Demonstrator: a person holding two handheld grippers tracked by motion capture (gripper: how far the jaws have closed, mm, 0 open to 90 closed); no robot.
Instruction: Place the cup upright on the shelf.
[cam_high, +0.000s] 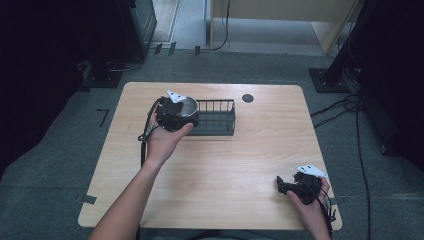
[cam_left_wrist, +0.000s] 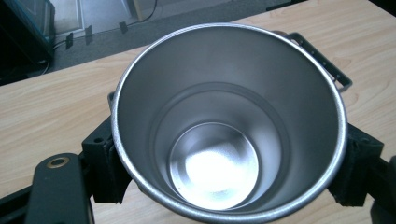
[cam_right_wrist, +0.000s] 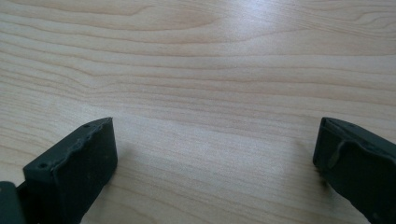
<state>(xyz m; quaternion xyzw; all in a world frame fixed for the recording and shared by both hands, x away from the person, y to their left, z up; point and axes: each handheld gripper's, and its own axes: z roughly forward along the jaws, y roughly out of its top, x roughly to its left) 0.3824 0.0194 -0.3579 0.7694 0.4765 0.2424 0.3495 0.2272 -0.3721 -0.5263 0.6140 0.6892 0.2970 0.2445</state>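
The left tongs (cam_high: 176, 116) pinch a steel cup (cam_high: 187, 106), one jaw pressed on each side of its wall, as the left gripper view shows, where the cup (cam_left_wrist: 229, 126) stands mouth up and empty. In the high view the cup is held at the left end of the black wire basket (cam_high: 216, 118), which sits near the far edge of the counter (cam_high: 225, 165); I cannot tell if it is over the rim or just beside it, nor whether it is lifted clear. So the grasp is done. My guess is the cup is bound for the basket, in which case lowering and letting go are left. At the near right corner, the right tongs (cam_high: 286, 185) rest idle, jaws spread over bare wood with nothing between them.
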